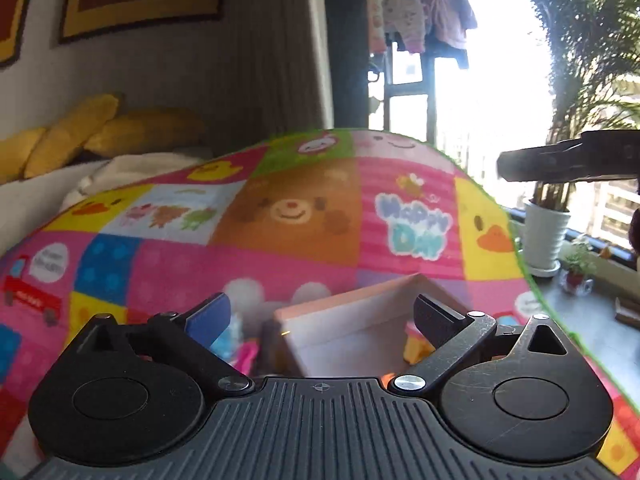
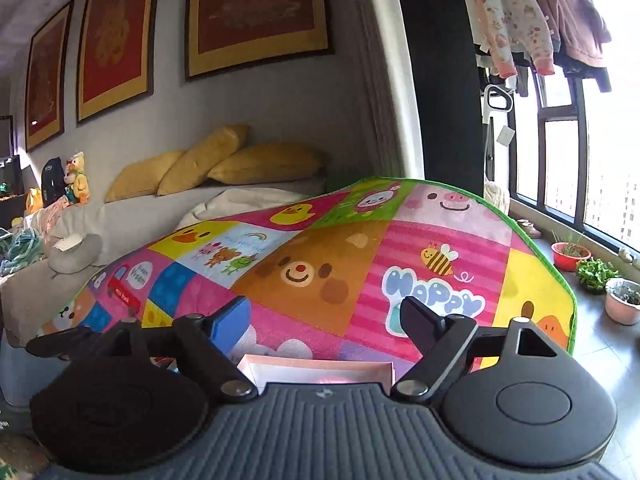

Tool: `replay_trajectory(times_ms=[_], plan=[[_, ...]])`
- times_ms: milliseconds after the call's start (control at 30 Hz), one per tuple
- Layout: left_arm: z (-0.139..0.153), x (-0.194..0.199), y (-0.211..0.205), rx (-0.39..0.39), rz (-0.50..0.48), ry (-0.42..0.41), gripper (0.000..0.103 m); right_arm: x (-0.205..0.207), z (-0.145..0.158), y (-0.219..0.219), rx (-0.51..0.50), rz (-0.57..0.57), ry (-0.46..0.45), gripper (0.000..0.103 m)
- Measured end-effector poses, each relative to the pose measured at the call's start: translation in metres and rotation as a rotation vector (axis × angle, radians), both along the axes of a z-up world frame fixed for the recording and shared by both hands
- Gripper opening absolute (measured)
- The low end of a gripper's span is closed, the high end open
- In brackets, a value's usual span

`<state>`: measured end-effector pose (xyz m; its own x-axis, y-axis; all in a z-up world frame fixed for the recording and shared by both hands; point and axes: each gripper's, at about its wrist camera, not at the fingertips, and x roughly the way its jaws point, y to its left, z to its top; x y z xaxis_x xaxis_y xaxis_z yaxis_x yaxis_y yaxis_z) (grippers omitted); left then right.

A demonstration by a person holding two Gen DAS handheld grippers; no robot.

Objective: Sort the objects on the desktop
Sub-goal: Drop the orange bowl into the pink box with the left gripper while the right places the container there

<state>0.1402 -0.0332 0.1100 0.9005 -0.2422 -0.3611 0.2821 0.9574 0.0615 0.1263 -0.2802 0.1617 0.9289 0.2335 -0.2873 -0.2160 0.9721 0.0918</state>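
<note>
Beside the pale open box [image 1: 360, 332], on the bright patchwork play mat [image 1: 280, 216] that covered the counter, both tools hung raised and pointed only slightly downward. Left gripper [image 1: 324, 316]: jaws spread wide, nothing between them. Right gripper [image 2: 324, 322]: jaws likewise wide apart and empty; in its view only the near rim of the box showed, just under the tool body.

Task items: small coloured toys lay close around the box. A blue and pink cluster [image 1: 236, 344] sat against the box's left wall; a yellow and pink piece [image 1: 416, 344] sat against its right wall. Both were partly hidden by the left tool and blurred, so their kind could not be told. Whether anything lay inside the box was unclear; the visible floor looked bare.

Judgement: sorting was barely begun or between picks, with neither tool carrying anything.

Risks from here:
- The toys sat tight against the box walls, so a descending jaw could catch the rim and shove or tip the light box.
- The soft mat could let a small piece slide away under a pad.
- With both tools working near the same box, they could collide.
</note>
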Motion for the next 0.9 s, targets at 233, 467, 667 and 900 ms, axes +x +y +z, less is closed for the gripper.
replay_trajectory(times_ms=[233,467,667,900], plan=[[-0.049,-0.068,0.063,0.168,0.071,0.084,0.103,-0.018,-0.047,0.011,-0.037,-0.02,0.036,0.1],[-0.069,-0.106,0.102,0.127,0.218,0.143,0.103,-0.045,-0.101,0.113,-0.252,0.283,0.185,0.055],[-0.056,-0.115,0.144,0.023,0.354,0.131,0.103,-0.068,-0.149,0.202,-0.499,0.418,0.102,0.055],[-0.06,-0.12,0.139,-0.026,0.243,0.161,0.103,-0.071,-0.163,0.208,-0.61,0.45,0.143,0.052]])
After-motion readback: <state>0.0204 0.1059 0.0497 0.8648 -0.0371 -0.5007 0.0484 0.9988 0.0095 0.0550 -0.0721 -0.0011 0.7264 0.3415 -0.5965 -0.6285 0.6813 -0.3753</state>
